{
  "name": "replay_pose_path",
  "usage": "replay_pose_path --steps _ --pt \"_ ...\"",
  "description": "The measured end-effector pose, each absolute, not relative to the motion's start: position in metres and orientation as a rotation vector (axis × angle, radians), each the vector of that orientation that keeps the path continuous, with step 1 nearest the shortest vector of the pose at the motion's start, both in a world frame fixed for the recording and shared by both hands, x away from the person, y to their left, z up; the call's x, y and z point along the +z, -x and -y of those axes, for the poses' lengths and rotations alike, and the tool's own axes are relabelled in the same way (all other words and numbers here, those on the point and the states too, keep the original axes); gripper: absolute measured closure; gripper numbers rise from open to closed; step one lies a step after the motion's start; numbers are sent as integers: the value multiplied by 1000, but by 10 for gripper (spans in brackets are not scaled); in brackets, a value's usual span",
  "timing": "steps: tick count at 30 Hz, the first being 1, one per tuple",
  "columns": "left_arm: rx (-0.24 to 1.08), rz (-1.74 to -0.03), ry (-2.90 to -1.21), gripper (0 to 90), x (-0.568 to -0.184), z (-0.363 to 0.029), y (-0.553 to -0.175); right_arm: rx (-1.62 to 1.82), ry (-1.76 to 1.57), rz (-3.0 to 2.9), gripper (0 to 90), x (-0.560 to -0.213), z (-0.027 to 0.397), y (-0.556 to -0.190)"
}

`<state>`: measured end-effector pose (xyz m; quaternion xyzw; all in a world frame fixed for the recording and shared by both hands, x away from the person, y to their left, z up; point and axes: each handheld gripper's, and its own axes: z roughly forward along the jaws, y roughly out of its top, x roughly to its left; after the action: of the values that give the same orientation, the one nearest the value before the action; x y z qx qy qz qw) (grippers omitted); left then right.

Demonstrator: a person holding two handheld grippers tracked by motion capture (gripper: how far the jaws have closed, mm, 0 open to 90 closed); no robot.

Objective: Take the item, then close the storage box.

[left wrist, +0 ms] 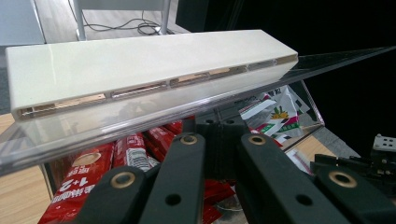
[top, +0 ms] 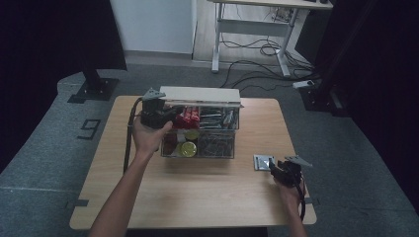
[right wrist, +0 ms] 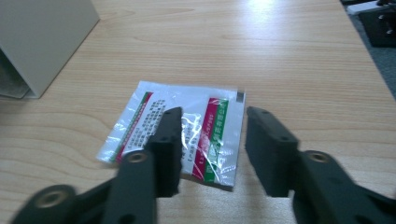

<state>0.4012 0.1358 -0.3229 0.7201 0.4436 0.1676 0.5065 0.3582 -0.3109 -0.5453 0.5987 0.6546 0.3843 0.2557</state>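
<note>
One flat plastic sachet [right wrist: 180,133] lies out between my parted right gripper [right wrist: 212,140]; my clenched left gripper [left wrist: 219,149] holds the clear box's lid [left wrist: 140,70] up.

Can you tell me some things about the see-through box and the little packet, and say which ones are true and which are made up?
1. The flat clear plastic sachet with red and green print lies on the light wooden table. True.
2. The right gripper squeezes the sachet tight. False: its fingers stand apart over it.
3. The clear plastic box with compartments holds red packets. True.
4. The box's lid is closed flat. False: it is raised, with the left gripper at it.
5. The sachet is inside the box. False: it lies on the table to the right of the box.
</note>
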Motion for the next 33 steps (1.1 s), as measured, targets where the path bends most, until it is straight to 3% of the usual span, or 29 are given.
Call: replay_pose_path --steps 3,8,33 --pt "402 -1071 -1737 900 -324 -136 -401 1039 -1626 -1761 451 -543 310 -358" --pt "399 -1072 -1739 900 -325 -137 -400 1052 -1599 -1735 393 -535 308 -354" --pt "392 -1057 -1739 900 -326 -139 -391 1224 -1393 -1803 422 -510 280 -339"
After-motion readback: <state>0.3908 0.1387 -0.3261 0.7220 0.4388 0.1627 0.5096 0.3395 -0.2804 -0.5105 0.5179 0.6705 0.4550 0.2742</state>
